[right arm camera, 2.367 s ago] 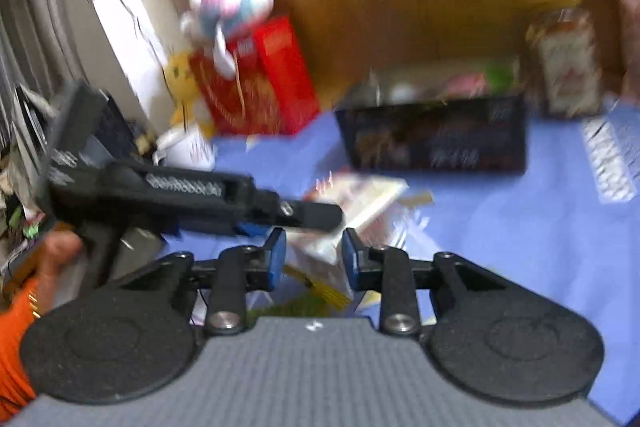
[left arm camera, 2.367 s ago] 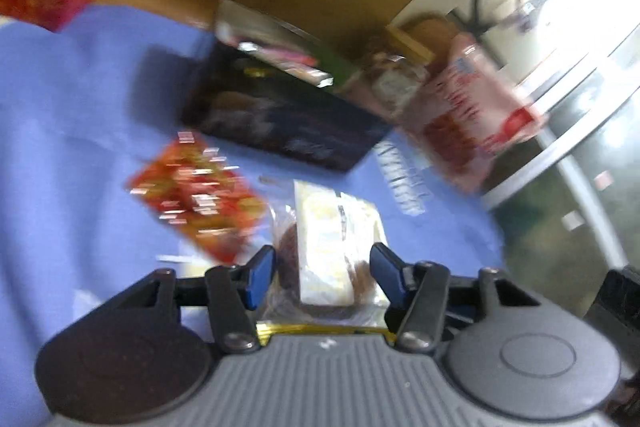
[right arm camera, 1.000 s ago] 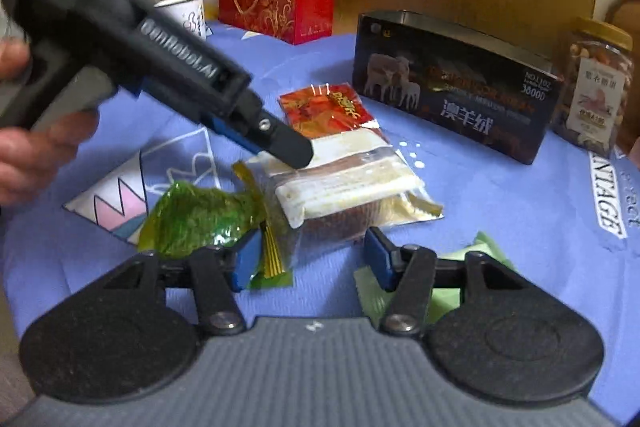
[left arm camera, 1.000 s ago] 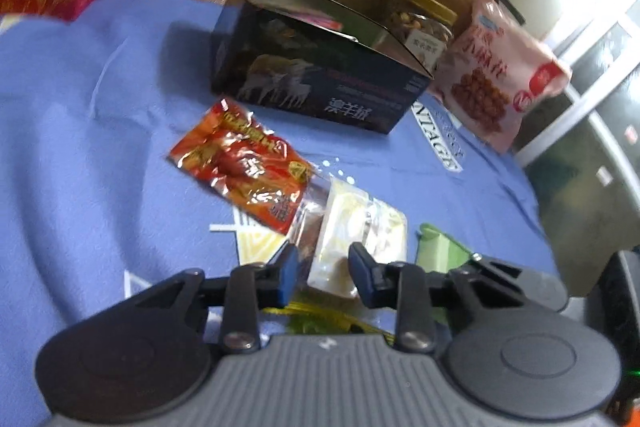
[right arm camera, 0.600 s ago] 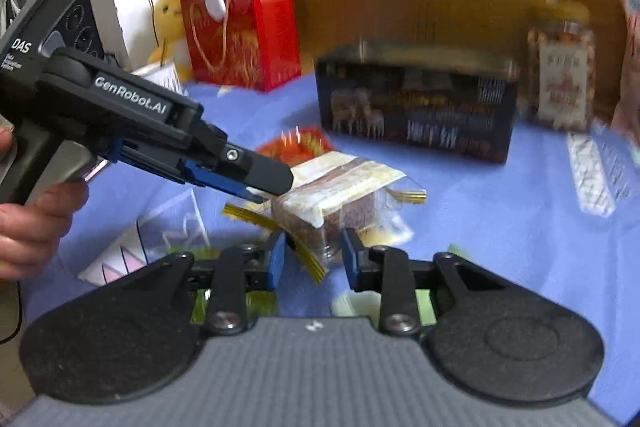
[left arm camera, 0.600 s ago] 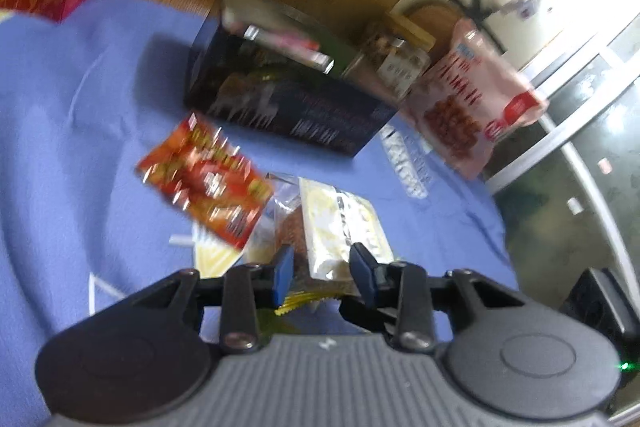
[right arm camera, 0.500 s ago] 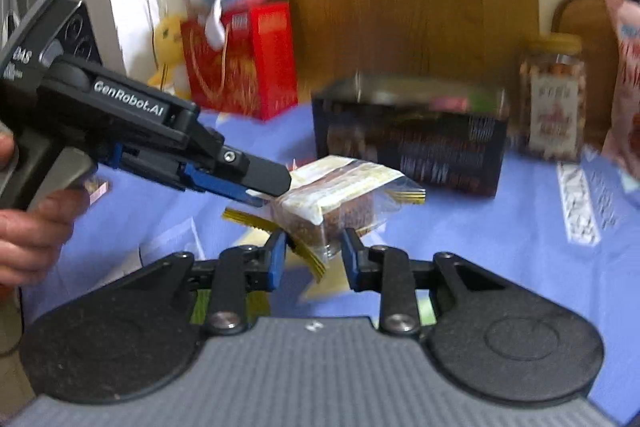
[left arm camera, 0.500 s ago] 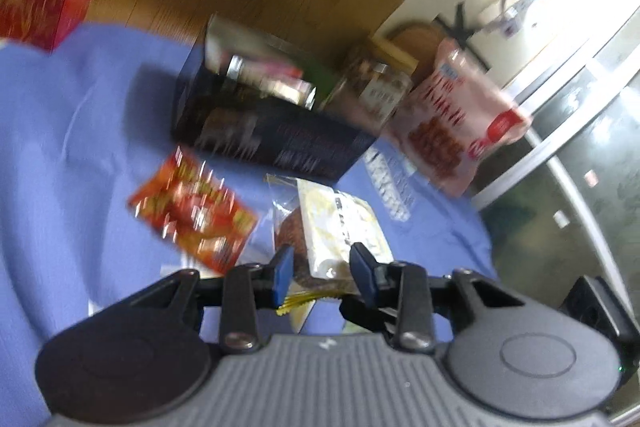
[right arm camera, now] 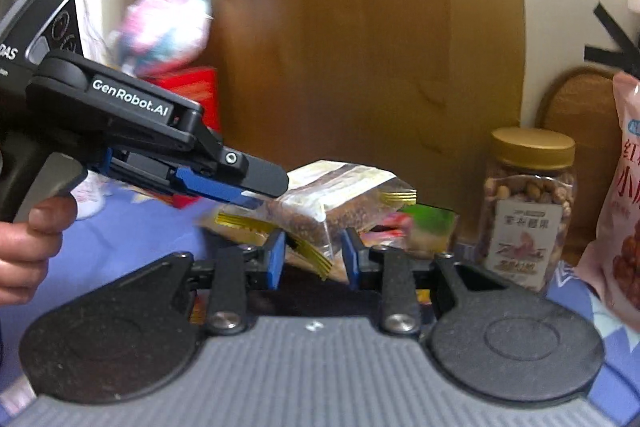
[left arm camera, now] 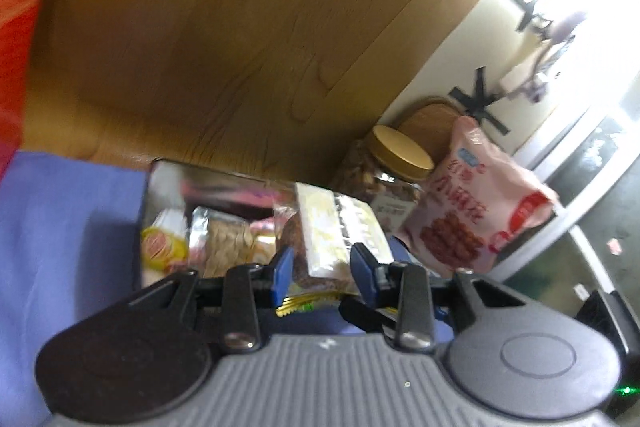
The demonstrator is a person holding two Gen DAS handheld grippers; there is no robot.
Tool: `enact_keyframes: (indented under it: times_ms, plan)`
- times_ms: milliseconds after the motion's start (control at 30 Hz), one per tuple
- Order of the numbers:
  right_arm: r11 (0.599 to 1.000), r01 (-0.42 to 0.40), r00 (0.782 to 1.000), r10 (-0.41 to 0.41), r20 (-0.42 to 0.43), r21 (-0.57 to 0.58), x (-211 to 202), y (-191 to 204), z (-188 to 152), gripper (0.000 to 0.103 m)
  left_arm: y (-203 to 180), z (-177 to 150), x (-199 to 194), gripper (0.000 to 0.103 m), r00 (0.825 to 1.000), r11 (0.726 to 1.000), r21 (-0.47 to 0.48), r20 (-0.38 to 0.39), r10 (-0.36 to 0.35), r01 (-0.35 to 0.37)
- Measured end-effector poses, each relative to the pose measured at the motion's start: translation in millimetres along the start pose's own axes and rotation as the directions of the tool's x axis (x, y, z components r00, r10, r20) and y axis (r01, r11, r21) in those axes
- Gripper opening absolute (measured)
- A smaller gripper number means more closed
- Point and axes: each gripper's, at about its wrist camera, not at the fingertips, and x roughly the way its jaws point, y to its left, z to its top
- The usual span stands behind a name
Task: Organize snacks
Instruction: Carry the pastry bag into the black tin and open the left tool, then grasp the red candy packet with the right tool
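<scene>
I've both grippers — left gripper (left arm camera: 320, 269), right gripper (right arm camera: 311, 254) — clamped on the cake packet (right arm camera: 332, 201); lower level into the tin box (left arm camera: 168, 187), then let go.

A clear wrapper (right arm camera: 340, 199) with a cream label and gold zigzag edges is being shown over a brown cake. Blue pads are being displayed on the black left tool (left arm camera: 322, 269) and the black right tool (right arm camera: 312, 259). The bench (left arm camera: 60, 227) is being covered in violet-blue cloth. A gold lid is being worn by the nut jar (right arm camera: 528, 203), and a pink bag (left arm camera: 480, 211) is being marked with red print.
</scene>
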Motion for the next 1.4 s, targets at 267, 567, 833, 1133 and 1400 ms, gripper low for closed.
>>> enact_keyframes:
  times_ms: [267, 567, 833, 1133, 1400]
  plan:
    - [0.989, 0.070, 0.996, -0.078, 0.053, 0.133, -23.4, -43.7, -20.7, 0.040, -5.1, -5.0, 31.5, 0.031, 0.999, 1.000, 0.021, -0.034, 0.007, -0.006]
    - [0.865, -0.187, 0.966, 0.249, -0.074, 0.465, -48.2, -32.0, -74.1, 0.042, 7.8, -41.6, -62.7, 0.041, 0.995, 0.991, 0.098, 0.050, 0.088, -0.093]
    - [0.753, -0.181, 0.893, 0.395, -0.215, 0.632, -5.7, -12.4, -90.5, 0.042, 76.0, -82.4, -72.8, 0.047, 0.969, 0.968, -0.045, -0.020, 0.247, -0.248]
    - [0.721, -0.153, 0.895, 0.391, -0.215, 0.675, 13.6, -8.3, -81.3, 0.035, 98.4, -86.8, -45.1, 0.029, 0.981, 0.985, -0.119, -0.162, 0.108, -0.128]
    - [0.701, -0.152, 0.903, 0.386, -0.191, 0.697, 14.0, -17.1, -89.1, 0.020, 91.3, -108.1, -49.9, 0.003, 0.985, 0.981, -0.164, -0.153, 0.078, -0.103]
